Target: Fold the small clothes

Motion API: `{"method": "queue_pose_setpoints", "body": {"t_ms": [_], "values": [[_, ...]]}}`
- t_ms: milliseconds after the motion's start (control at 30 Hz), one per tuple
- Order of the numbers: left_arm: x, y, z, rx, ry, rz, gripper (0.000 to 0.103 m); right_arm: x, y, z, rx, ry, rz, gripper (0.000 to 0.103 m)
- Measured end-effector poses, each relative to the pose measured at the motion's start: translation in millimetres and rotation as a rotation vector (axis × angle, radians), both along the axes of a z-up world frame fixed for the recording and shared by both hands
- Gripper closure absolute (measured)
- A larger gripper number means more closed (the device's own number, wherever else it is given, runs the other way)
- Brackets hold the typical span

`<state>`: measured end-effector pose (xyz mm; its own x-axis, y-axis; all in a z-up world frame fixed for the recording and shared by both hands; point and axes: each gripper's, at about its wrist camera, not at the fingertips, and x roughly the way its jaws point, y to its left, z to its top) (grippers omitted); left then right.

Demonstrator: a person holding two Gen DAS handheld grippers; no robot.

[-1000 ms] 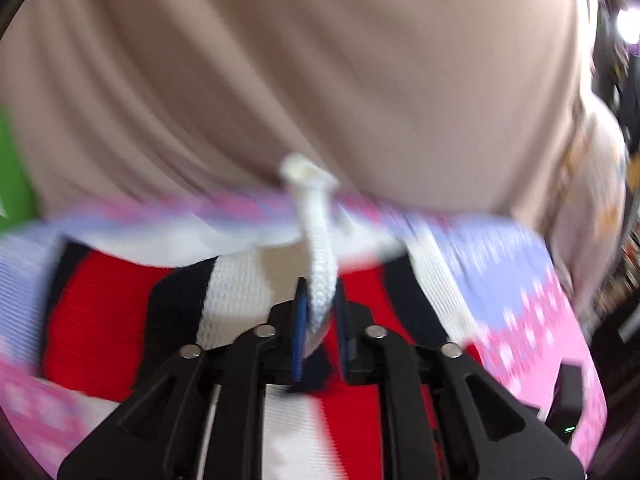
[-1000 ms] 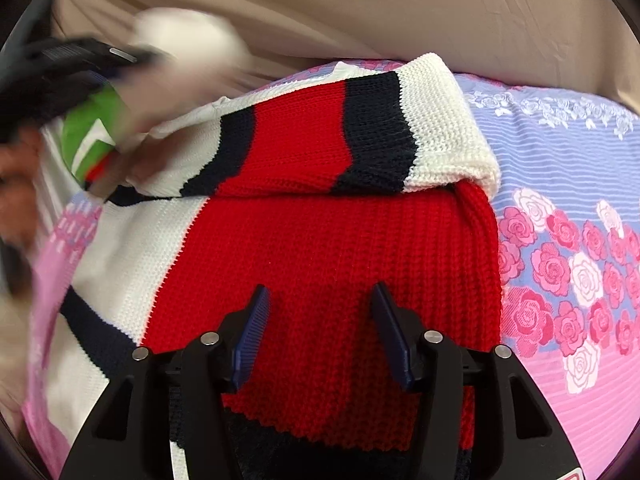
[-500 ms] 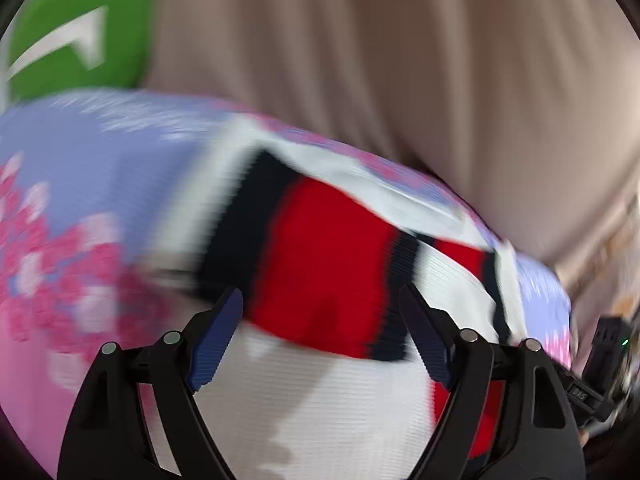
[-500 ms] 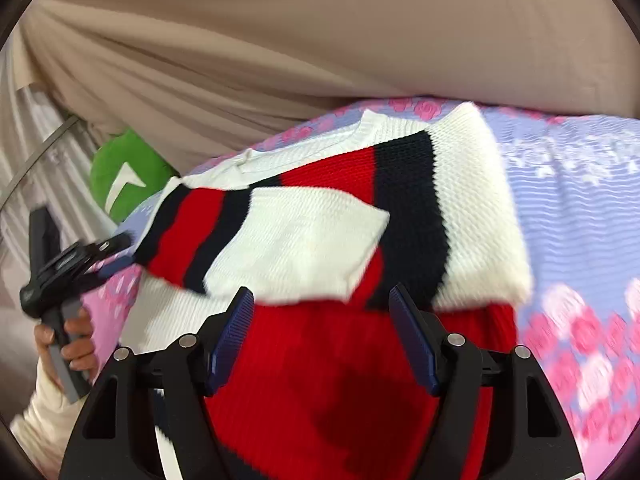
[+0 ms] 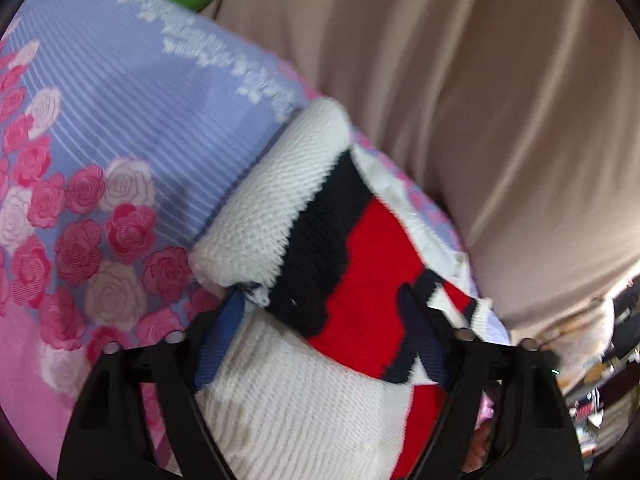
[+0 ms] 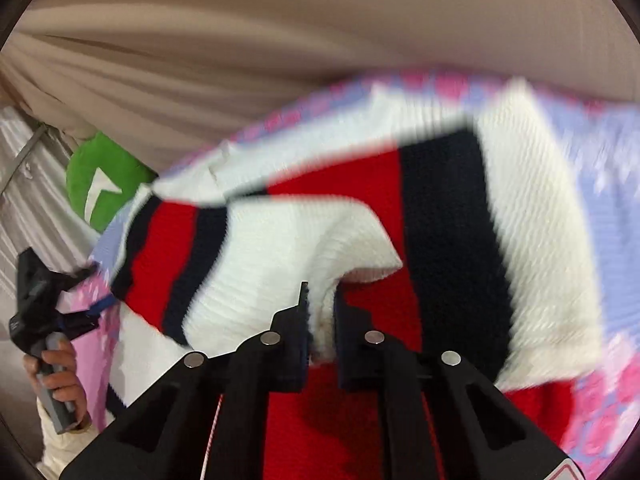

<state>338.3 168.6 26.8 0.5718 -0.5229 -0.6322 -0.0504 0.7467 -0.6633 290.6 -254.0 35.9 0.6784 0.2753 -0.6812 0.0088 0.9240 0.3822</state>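
Nearest in the right wrist view, right gripper [image 6: 320,312] closed, pinching a white knit fold of the sweater [image 6: 440,216]. In the left wrist view, left gripper [image 5: 324,332] wide open, fingers [image 5: 218,340] on either side of the white part of the sweater [image 5: 352,248], clamping nothing. Beyond, striped red, navy and white sweater lying partly folded on the floral bedsheet [image 5: 120,128], one sleeve laid across the body. Farther left, a green cushion [image 6: 100,180]. At the far side, beige curtain [image 6: 280,40]
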Motion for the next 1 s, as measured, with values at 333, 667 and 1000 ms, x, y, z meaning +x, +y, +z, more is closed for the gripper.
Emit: {"method": "queue_pose_setpoints", "body": {"t_ms": [333, 667, 1000], "values": [[-2, -57, 1, 0.243, -0.019, -0.062, 0.09, 15, -49, -17, -0.263, 0.08, -0.146, 0.095], [-14, -86, -7, 0.419, -0.081, -0.049, 0.09, -3, -90, -38, -0.054, 0.023, -0.172, 0.095], [-22, -74, -13, 0.423, -0.125, -0.052, 0.089, -1, 11, 39, -0.138, -0.133, 0.059, 0.051]]}}
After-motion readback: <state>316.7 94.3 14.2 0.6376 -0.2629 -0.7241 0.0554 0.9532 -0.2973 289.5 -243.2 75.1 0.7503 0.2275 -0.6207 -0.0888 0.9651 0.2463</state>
